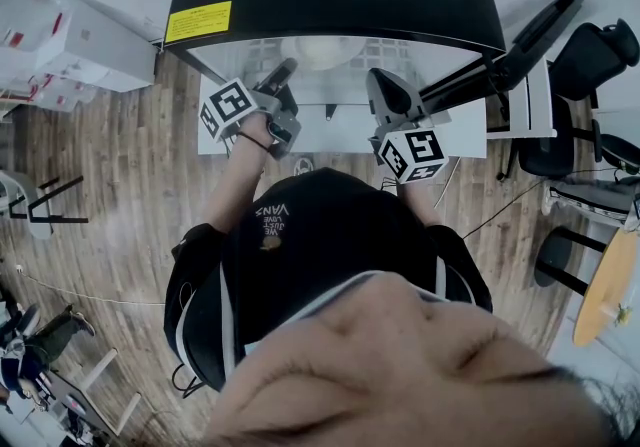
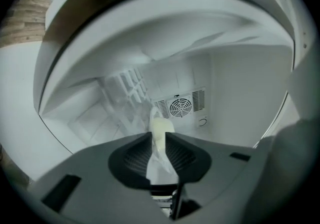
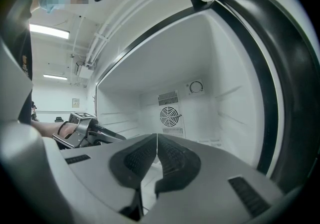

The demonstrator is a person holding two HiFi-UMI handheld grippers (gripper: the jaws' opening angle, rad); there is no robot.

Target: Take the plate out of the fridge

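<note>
Since the left tongs (image 2: 159, 137) have the plate (image 2: 161, 129) only by the thin rim nearest them, with the rest of it reaching on past the tips, the main risk I see is the plate sagging or sliding free as it is drawn out. A smooth-looking edge gives 2 narrow jaws little to bite on, and any twist of the hand would lever it loose. Farther in, a drooping far edge could catch on the inside of the fridge (image 2: 240, 87) and jolt the grip. The left tongs are partly closed, their jaws pressing on either face of that rim. The right tongs (image 3: 157, 140), to the right of the left ones and just inside the opening, are fully closed with nothing between them and touch nothing, so they lend the plate no support. Beyond both sets of tips stands the fan vent (image 2: 181, 106) on the rear wall.
</note>
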